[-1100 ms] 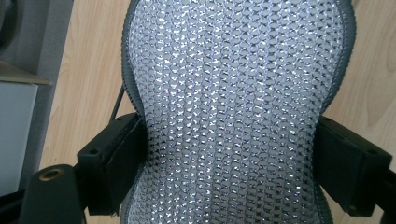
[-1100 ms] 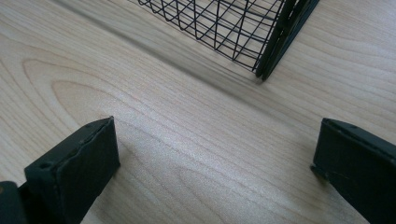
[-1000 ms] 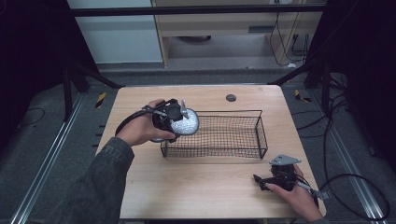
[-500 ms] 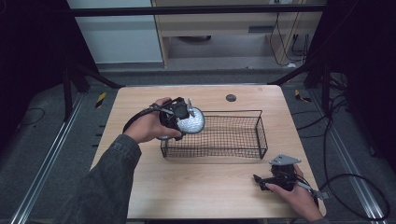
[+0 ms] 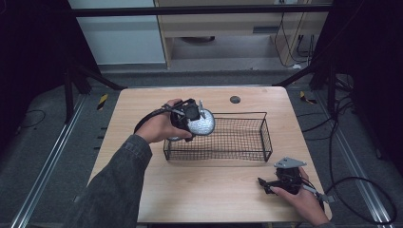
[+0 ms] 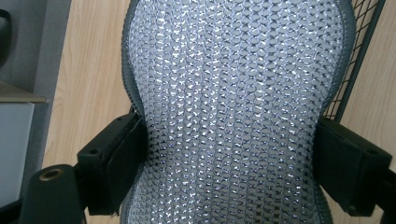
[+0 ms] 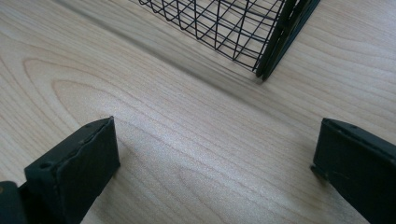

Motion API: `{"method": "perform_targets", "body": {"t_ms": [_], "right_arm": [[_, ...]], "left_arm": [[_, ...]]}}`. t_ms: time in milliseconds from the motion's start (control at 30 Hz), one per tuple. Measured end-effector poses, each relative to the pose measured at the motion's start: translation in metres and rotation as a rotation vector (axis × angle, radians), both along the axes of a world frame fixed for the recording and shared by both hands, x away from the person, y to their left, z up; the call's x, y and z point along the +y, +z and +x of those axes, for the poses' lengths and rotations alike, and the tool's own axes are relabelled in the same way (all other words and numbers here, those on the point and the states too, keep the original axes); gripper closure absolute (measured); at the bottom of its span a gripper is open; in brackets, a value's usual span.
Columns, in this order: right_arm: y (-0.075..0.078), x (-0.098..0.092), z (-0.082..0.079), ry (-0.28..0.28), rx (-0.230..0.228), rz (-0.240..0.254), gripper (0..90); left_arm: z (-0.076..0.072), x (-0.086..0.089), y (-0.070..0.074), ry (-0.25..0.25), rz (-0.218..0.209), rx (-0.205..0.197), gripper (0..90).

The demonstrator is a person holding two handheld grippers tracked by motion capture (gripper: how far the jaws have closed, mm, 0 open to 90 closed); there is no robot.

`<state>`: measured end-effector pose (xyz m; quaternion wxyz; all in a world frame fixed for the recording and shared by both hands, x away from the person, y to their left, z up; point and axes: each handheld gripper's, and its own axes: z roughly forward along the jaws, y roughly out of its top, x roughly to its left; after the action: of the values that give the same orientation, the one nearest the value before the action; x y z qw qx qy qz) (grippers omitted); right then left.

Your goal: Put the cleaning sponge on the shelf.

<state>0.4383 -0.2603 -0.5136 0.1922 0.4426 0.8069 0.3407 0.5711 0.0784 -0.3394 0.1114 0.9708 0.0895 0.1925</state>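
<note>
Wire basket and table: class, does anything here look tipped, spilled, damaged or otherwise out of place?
Nothing stands out. The wire basket sits upright on the table. The left gripper holds a silvery mesh item over the basket's left end; the right gripper rests open near the front edge.

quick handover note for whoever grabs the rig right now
Left tool: shut on the silver mesh pouch, held above the left end of the black wire basket.
Right tool: open, nothing between its jaws, resting low on the table near the basket's right front corner.
Done: pouch picked up and brought to the basket.
Left: likely lower the pouch into the basket and release.
</note>
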Motion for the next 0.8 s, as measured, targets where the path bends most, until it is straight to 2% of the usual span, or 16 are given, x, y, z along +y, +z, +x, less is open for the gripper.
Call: {"method": "perform_targets", "body": {"t_ms": [533,800], "right_arm": [[0.000,0.000,0.000,-0.002,0.001,0.001,0.4],[0.000,0.000,0.000,0.001,0.000,-0.001,0.4]], "left_arm": [[0.012,-0.012,-0.011,-0.006,-0.009,0.011,14.6],[0.015,-0.019,-0.021,-0.020,0.010,0.019,14.6]]}}
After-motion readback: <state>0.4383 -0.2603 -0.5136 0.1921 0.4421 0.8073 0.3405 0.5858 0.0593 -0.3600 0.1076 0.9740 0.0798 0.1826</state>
